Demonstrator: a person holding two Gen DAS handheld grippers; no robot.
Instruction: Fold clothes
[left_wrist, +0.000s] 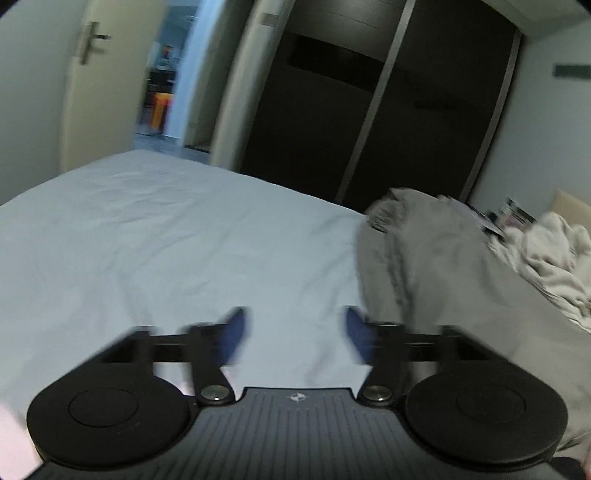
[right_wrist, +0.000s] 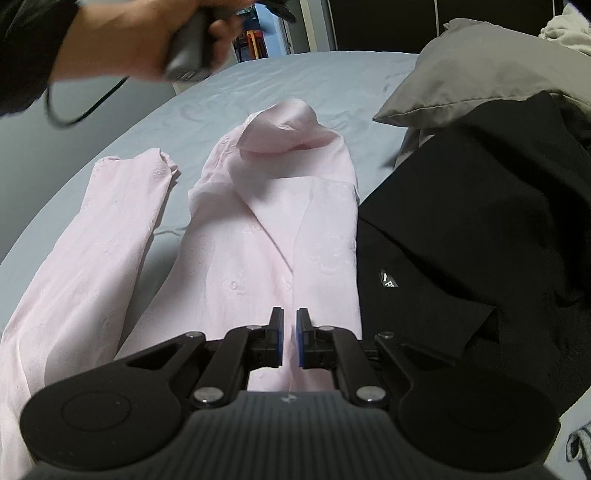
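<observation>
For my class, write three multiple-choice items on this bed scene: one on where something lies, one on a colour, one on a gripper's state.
1. What lies directly right of the pink shirt in the right wrist view?
A. a black garment
B. a red towel
C. a book

2. What colour is the bed sheet?
A. green
B. pale blue-grey
C. orange

3. How do the left gripper's jaws stand?
A. clamped on the shirt
B. clamped on a pillow
C. wide apart, nothing between them

Answers:
1. A: the black garment borders the shirt's right edge.
2. B: both views show pale blue-grey bedding.
3. C: only bare sheet shows between the blue pads.
</observation>
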